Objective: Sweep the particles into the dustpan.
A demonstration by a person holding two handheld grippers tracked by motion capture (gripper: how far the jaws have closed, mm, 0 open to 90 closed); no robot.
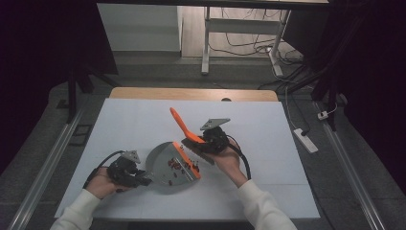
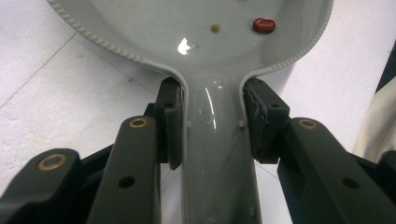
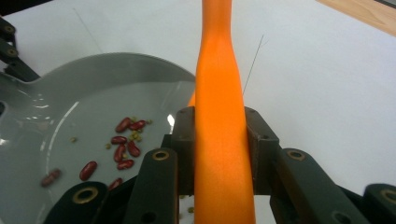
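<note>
**Beans swept into the dustpan**

The left gripper [image 1: 128, 171] clamps the grey dustpan [image 1: 165, 163] by its handle, flat on the white table [image 1: 268, 143]. Beyond, the right gripper [image 1: 210, 139] grips the orange brush [image 1: 184, 128], its edge at the pan's mouth where beans [image 1: 179, 165] lie. Next, probably: sweep in the strays.

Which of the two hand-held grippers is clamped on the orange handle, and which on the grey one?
The right gripper clamps the orange brush handle; the left gripper clamps the grey dustpan's handle.
</note>
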